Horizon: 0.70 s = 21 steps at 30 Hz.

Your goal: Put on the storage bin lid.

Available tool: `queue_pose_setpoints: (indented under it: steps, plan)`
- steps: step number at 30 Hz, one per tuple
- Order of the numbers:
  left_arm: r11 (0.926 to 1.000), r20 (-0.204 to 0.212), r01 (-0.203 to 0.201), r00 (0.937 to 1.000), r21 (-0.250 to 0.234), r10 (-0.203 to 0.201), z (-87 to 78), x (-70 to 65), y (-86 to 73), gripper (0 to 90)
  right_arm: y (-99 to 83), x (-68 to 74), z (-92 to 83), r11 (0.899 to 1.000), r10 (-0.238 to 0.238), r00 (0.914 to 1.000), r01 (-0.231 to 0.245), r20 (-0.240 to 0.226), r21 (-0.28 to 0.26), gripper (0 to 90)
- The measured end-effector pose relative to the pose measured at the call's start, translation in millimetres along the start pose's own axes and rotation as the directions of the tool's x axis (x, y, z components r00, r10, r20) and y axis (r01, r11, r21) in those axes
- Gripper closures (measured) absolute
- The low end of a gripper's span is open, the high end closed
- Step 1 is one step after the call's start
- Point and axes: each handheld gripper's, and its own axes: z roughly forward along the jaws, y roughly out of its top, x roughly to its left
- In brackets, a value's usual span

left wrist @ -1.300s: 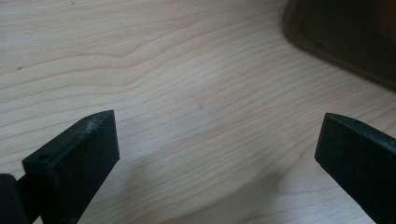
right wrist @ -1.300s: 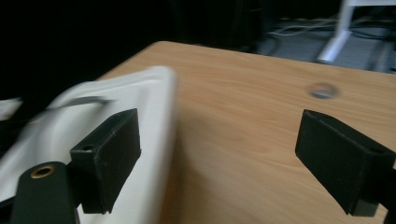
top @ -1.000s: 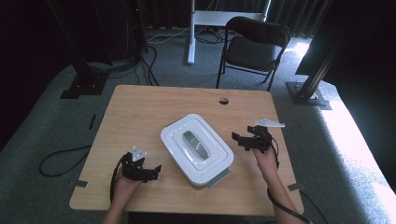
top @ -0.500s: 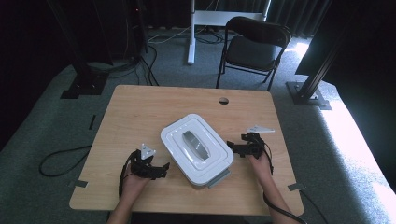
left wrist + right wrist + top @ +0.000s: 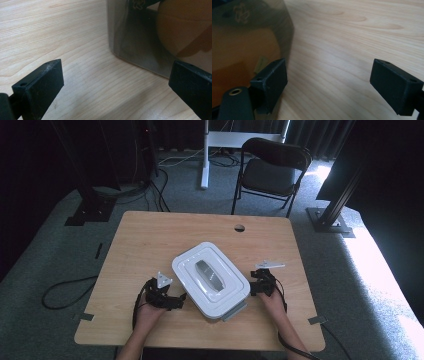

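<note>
High view: box (image 5: 211, 281), white lid with grey handle, lies askew at middle front of wooden surface (image 5: 150, 235); left gripper (image 5: 176, 301) just beside box's left edge, right gripper (image 5: 253, 287) just beside its right edge, hand behind each

Left gripper view: jaws wide apart, nothing between but bare wood; box corner (image 5: 135, 40) ahead, clear wall, orange thing inside

Right gripper view: jaws wide apart; box wall (image 5: 249, 42) beside one jaw, contact unclear
</note>
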Motion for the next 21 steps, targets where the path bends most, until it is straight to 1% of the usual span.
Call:
queue_pose_setpoints:
  steps: [1, 3, 5, 7, 9, 14, 16, 17, 21]
  plan:
    - [1.0000, -0.004, -0.002, 1.0000, 0.003, 0.002, 1.2, 0.3, 1.2, 0.2, -0.3, 2.1, 1.2, 1.000, -0.009, 0.9998, 0.009, -0.015, 0.006, 15.0]
    - [0.9999, -0.011, -0.005, 0.9999, 0.013, 0.005, 2.5, 0.8, 2.5, 0.2, -0.4, 1.7, 1.2, 1.000, -0.008, 0.9998, 0.008, -0.017, 0.007, 14.4]
    - [0.9999, -0.017, -0.007, 0.9998, 0.016, 0.008, 3.3, 2.6, 3.5, 0.2, -0.8, 1.6, 0.4, 1.000, -0.010, 0.9996, 0.010, -0.027, -0.001, 14.8]
    - [0.9998, -0.021, 0.000, 0.9998, 0.018, 0.000, 4.1, 4.0, 5.1, 0.2, -1.7, 1.5, -0.3, 1.000, -0.010, 0.9992, 0.010, -0.039, 0.003, 15.4]
    - [0.9997, -0.029, -0.007, 0.9995, 0.022, 0.008, 5.3, 4.6, 7.8, 0.2, -3.3, 1.3, -1.7, 1.000, -0.012, 0.9987, 0.012, -0.050, -0.007, 15.7]
    - [0.9992, -0.044, -0.025, 0.9987, 0.030, 0.026, 10.2, 4.3, 15.3, 0.2, -7.5, 1.4, -4.4, 1.000, 0.010, 0.9971, -0.010, -0.076, -0.001, 16.8]
    - [0.9992, -0.044, -0.025, 0.9987, 0.030, 0.026, 10.2, 4.3, 15.3, 0.2, -8.5, 1.6, -5.2, 1.000, 0.011, 0.9966, -0.012, -0.082, -0.004, 16.8]
    - [0.9991, -0.041, -0.029, 0.9987, 0.030, 0.030, 12.9, 4.3, 18.8, 0.2, -10.2, 3.0, -7.3, 1.000, -0.002, 0.9975, 0.002, -0.070, -0.011, 17.6]
    - [0.9988, -0.031, -0.037, 0.9988, 0.031, 0.038, 16.4, 4.1, 21.6, 0.2, -11.3, 4.7, -11.4, 0.999, -0.034, 0.9976, 0.033, -0.060, -0.009, 18.6]
